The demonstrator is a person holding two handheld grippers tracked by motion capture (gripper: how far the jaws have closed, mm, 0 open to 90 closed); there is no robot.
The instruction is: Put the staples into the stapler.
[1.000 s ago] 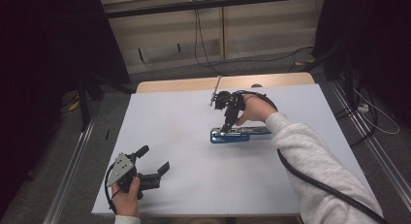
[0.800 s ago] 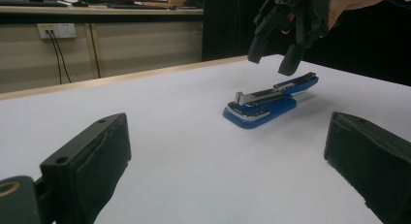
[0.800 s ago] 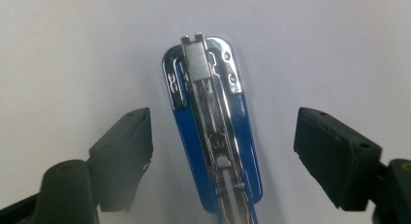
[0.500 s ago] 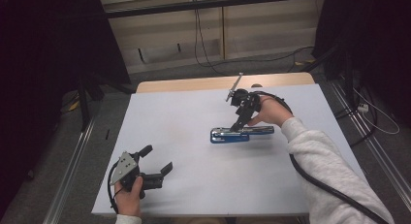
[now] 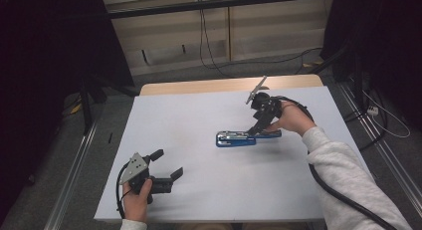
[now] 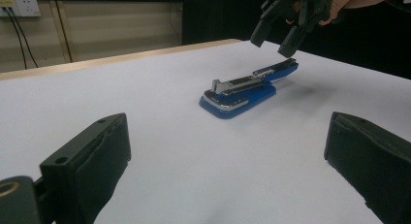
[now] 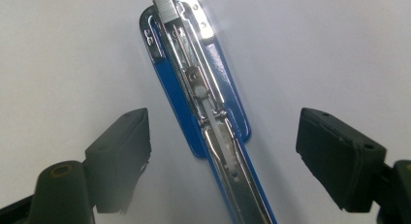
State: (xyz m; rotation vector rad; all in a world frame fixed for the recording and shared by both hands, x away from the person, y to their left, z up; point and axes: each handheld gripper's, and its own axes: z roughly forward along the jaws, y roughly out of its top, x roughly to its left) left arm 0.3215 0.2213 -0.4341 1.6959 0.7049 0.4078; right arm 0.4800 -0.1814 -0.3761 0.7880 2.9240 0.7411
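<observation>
blue plastic-and-metal stapler (image 5: 246,137) lies flat on the white worktop (image 5: 199,120), opened out lengthways, a bit right of centre in the high view. its chrome staple channel faces up, seen close in the right gripper view (image 7: 203,107), with the blue base under it.

right gripper (image 5: 260,124) hangs just above the stapler's right half, pointing down at it; jaws wide, have just been opening, pads clear of the stapler on either side. in the right gripper view the stapler's bar runs up between the two black jaws with white worktop showing on both sides, no contact. the left gripper view shows the right gripper (image 6: 282,34) above the stapler's far end (image 6: 278,69), a gap between them. right hand (image 5: 293,119) in a light grey sleeve (image 5: 348,175), black cable (image 5: 338,200) trailing back along the arm.

left gripper (image 5: 168,166) sits low near the front left corner of the worktop, well apart from the stapler, jaws wide with nothing between them, pointed towards the stapler. left hand (image 5: 135,197) wraps its handle, grey three-cornered plate (image 5: 135,165) on top.

wooden table edge (image 5: 219,84) shows beyond the white sheet.
</observation>
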